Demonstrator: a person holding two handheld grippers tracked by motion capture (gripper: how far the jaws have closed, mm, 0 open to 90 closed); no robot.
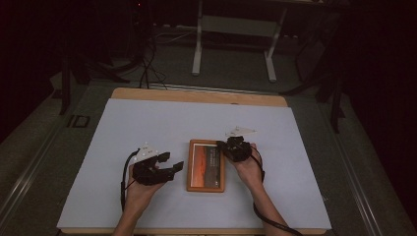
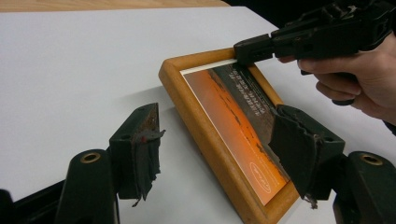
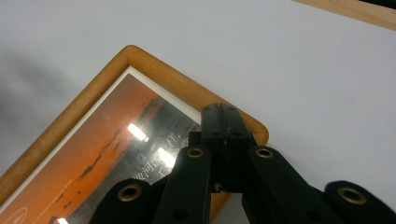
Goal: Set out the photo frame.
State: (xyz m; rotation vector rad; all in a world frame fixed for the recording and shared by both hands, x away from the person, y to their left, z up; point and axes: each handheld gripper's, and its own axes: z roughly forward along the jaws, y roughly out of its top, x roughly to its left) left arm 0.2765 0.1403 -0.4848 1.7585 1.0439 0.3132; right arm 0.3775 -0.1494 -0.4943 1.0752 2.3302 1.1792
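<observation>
Picture frame (image 1: 206,165) lies flat mid-tabletop (image 1: 147,123). Right gripper (image 3: 222,122), jaws pressed together with nothing between, rests its tip at the frame's far corner. Left gripper (image 2: 215,149) waits beside the frame, jaws spread wide, holding nothing.

I count one wooden-framed picture with an orange print (image 1: 206,165), in the lower middle of the frame. I hold two black two-jaw grippers: my left gripper (image 1: 171,162) at lower left, my right gripper (image 1: 222,145) just right of centre. One white rectangular table mat (image 1: 147,123) lies under everything.
</observation>
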